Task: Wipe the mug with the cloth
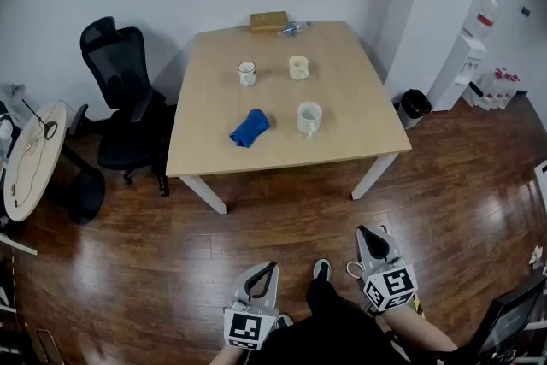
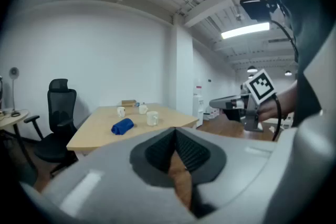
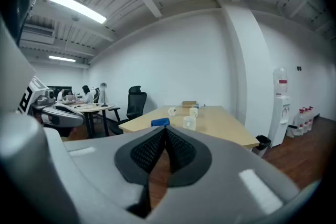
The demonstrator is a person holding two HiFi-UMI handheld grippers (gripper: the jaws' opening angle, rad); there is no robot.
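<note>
Looking along my left gripper (image 2: 175, 132), I see its jaws clenched tip to tip with nothing caught between them. The pads are dark, ribbed rubber, set in a smooth grey shell that curves away on both sides. My right gripper (image 3: 164, 130) is the same: its jaws are pressed together and empty, with a fine cross-hatched grip on black pads inside matte grey plastic.

Both sets of jaws hang over the dark, glossy plank floor (image 1: 256, 226), well short of the table (image 1: 350, 141). It is a pale wooden square top on white legs, straight ahead of the tips.

The blue cloth (image 1: 249, 128) lies on the table, a soft rolled bundle well apart from either jaw. It sits beyond the left tips and a little to their left. Beside it, on the side nearer my right jaws, stands the nearest mug (image 1: 309, 117), a pale, glazed, upright cylinder. It is close to the cloth but not touching it.

Farther past the jaws stand a cream mug (image 1: 297, 67) and a white mug with a dark rim (image 1: 247, 73). At the far edge lie a flat brown box (image 1: 269, 21) and a clear plastic bottle (image 1: 293, 29) on its side.

Off to the left of the left jaws stands a black mesh office chair (image 1: 120, 90).
</note>
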